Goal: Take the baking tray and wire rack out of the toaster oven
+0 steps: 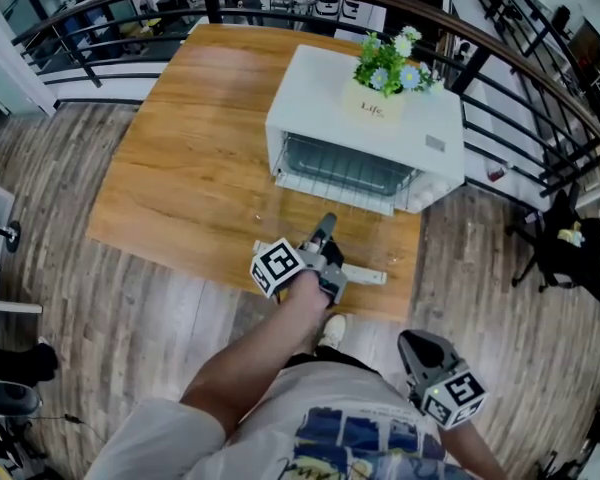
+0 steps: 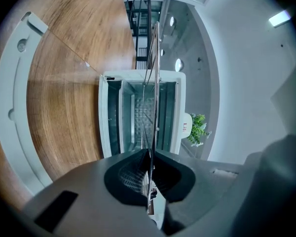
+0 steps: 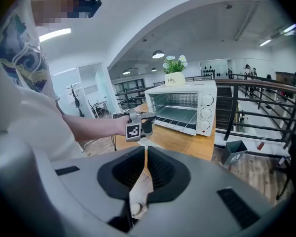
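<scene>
The white toaster oven [image 1: 425, 133] stands on the wooden table [image 1: 180, 188] with its door [image 3: 181, 124] folded down. Metal bars of a rack show in its mouth [image 1: 342, 166]. My left gripper [image 1: 326, 225] lies level at the door's front edge, rolled on its side. It is shut on a thin metal edge [image 2: 158, 83] that runs edge-on toward the oven and looks like the wire rack. I cannot make out a baking tray apart from it. My right gripper [image 1: 406, 341] hangs low beside the person's body, off the table, shut and empty [image 3: 146, 153].
A pot of flowers [image 1: 385, 78] sits on the oven's top. A flat white strip [image 1: 368, 275] lies on the table under the left gripper, near the front edge. A dark railing [image 1: 500, 58] curves round behind the table, and a small bin [image 3: 235, 151] stands on the floor.
</scene>
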The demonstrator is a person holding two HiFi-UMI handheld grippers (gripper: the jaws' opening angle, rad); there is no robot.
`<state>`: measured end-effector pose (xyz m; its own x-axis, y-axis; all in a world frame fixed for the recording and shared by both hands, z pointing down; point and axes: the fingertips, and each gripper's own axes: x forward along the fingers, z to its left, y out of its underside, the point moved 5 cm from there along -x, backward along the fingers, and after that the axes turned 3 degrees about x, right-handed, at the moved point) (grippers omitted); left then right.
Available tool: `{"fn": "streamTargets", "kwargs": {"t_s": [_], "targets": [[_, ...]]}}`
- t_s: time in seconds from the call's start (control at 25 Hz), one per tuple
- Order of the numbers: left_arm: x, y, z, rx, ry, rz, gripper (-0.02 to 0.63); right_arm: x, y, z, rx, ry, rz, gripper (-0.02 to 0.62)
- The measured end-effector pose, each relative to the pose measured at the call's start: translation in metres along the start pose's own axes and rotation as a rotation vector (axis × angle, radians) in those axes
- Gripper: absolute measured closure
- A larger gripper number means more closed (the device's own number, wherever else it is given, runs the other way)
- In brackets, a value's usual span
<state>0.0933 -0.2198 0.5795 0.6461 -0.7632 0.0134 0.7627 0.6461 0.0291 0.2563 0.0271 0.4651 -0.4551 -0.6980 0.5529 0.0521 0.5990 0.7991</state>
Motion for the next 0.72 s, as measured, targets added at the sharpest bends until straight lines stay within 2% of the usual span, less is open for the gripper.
{"fn": "streamTargets", "kwargs": {"t_s": [0.12,0.28,0.48,0.72], "targets": [[-0.004,-0.006,0.002,-0.018,-0.005,0.012,0.604,0.008,-0.001,0.011,0.003,0.007,0.001,0.577],[-0.01,-0.009,0.004,0.0,0.026,0.014,0.604,0.011,0.002,0.019,0.004,0.013,-0.001,0.577],[-0.031,-0.017,0.005,-0.03,0.002,0.018,0.604,0.011,0.005,0.038,0.011,0.022,0.005,0.577],[-0.071,-0.036,0.003,-0.038,0.017,0.04,0.604,0.022,0.006,0.08,0.0,0.021,-0.003,0.577]]}}
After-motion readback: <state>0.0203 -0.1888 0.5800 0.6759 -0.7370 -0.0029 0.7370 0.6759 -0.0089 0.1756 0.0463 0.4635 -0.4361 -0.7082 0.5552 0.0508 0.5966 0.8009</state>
